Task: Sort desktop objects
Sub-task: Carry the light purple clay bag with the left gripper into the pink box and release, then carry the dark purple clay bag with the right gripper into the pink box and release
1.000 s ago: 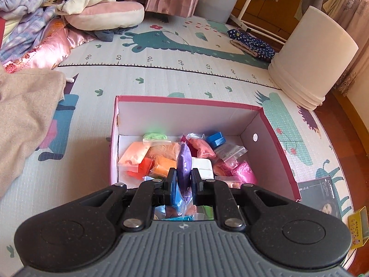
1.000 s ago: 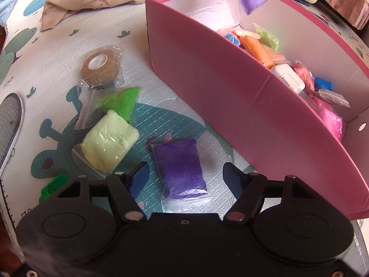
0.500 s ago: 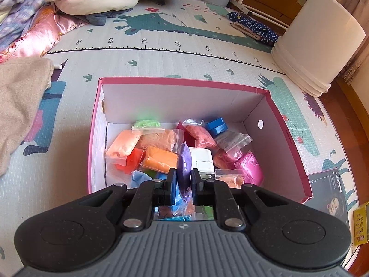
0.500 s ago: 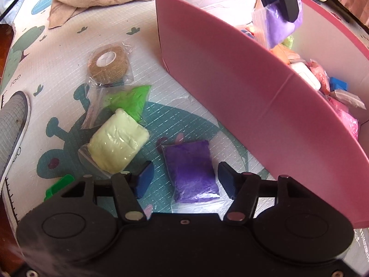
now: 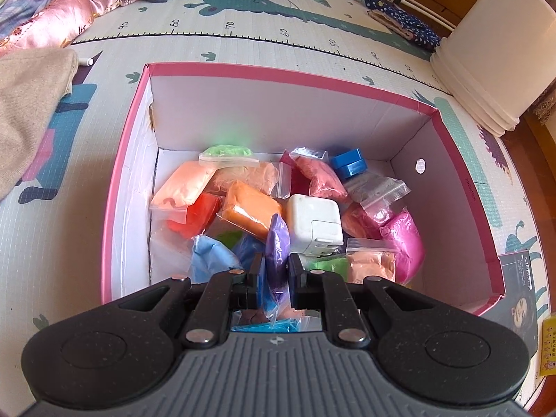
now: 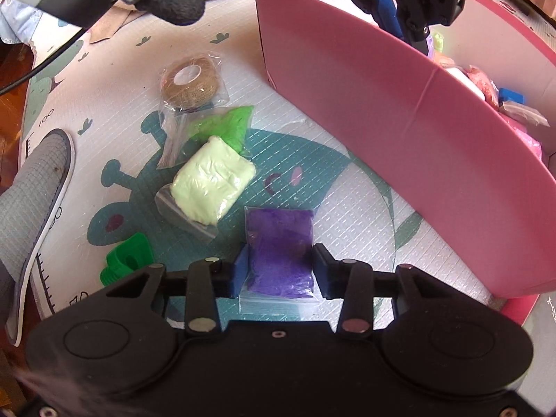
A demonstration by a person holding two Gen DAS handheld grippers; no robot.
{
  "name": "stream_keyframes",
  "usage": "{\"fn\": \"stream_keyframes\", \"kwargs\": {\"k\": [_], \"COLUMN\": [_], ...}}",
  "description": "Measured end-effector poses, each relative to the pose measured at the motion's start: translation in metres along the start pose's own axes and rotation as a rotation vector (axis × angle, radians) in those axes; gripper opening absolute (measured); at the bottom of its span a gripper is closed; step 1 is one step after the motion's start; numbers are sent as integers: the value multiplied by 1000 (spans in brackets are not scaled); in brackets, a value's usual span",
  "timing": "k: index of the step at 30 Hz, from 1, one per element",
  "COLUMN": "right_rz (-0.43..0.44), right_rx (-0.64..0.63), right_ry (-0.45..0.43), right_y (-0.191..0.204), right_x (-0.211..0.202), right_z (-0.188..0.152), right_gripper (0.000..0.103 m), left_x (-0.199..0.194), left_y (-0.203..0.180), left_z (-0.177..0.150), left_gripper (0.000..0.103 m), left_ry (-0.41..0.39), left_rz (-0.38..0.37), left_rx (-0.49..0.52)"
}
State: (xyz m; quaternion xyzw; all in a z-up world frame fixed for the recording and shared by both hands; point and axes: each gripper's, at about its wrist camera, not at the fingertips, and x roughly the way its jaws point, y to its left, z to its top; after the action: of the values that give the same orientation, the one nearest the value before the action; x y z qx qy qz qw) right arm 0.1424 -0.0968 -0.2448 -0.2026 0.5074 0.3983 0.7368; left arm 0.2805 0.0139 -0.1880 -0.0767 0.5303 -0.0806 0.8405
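My left gripper is shut on a purple clay bag and holds it inside the pink box, low over several coloured clay bags and a white charger. My right gripper is open, its fingers either side of a dark purple clay bag lying on the mat beside the box. A pale green bag, a bright green bag, a brown tape roll and a green plastic piece lie to its left.
A white bucket stands far right. A beige cloth lies left of the box. A booklet lies by the box's right corner. A grey shoe lies at the left of the right wrist view.
My left gripper has gone down into the box with the purple bag. My right gripper has moved forward and narrowed, so that its fingers now flank the dark purple bag.
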Motion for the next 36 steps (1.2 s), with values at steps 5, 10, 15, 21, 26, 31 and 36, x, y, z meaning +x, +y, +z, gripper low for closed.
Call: {"fn": "stream_keyframes", "kwargs": {"k": [5,10,15,21,26,31,36], "right_rz": [13,8,2,-15,-35,-85,-127], "right_rx": [43,87,133,181,249,341,432], "right_ry": [-15,-49,-101,-165,-222,-263,-299], "right_y": [-5,-12,-17,-22,-35,-61,-90], "right_x": [-15,-38,-67,-104,-133,-151,-157], "right_z": [-11,-18,-18,-14,-8,0,13], "right_gripper": [40,40,40,40,40,39,39], "left_x": [0,0,-6,-24,-35,-46,-59], "left_y": [-3,-6,-11,-18,-25,-32,-33], "left_z": [0,0,0,6,3,-6,-13], "left_gripper": [15,56,65,65,65,65,65], "left_ry": [4,7,-10,-46,-47,-26,-17], "left_rz": [23,45,76,66,36,16,5], "left_rx": [4,8,10,33,68,115,140]}}
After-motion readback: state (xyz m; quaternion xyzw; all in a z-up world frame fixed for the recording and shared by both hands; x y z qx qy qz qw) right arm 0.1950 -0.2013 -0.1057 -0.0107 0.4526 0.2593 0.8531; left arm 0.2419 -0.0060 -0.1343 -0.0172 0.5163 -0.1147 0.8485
